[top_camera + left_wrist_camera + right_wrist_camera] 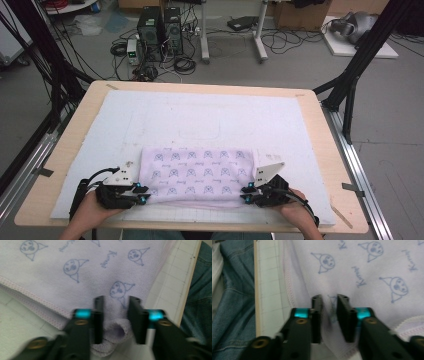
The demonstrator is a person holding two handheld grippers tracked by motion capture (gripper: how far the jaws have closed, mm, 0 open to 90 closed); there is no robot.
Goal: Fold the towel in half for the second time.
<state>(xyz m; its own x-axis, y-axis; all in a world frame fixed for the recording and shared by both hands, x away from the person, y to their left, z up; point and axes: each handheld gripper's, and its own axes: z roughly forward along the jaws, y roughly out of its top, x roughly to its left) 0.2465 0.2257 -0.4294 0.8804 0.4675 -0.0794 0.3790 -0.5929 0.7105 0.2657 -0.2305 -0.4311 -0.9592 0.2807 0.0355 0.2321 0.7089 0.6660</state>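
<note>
A pale lilac towel point(197, 172) printed with small cartoon faces lies folded flat at the near edge of the white mat point(200, 115). My left gripper point(144, 194) sits at the towel's near left corner. In the left gripper view the towel point(75, 277) bunches into a rolled fold between the jaws of my left gripper point(116, 300), which is shut on it. My right gripper point(245, 194) sits at the near right corner. In the right gripper view a pinched ridge of the towel point(362, 270) stands between the jaws of my right gripper point(329, 298).
The mat covers a wooden table point(75, 145) with black frame posts at both sides. The person's jeans point(234, 302) show just past the table's near edge. Computers and cables sit on the floor point(160, 30) beyond the far edge.
</note>
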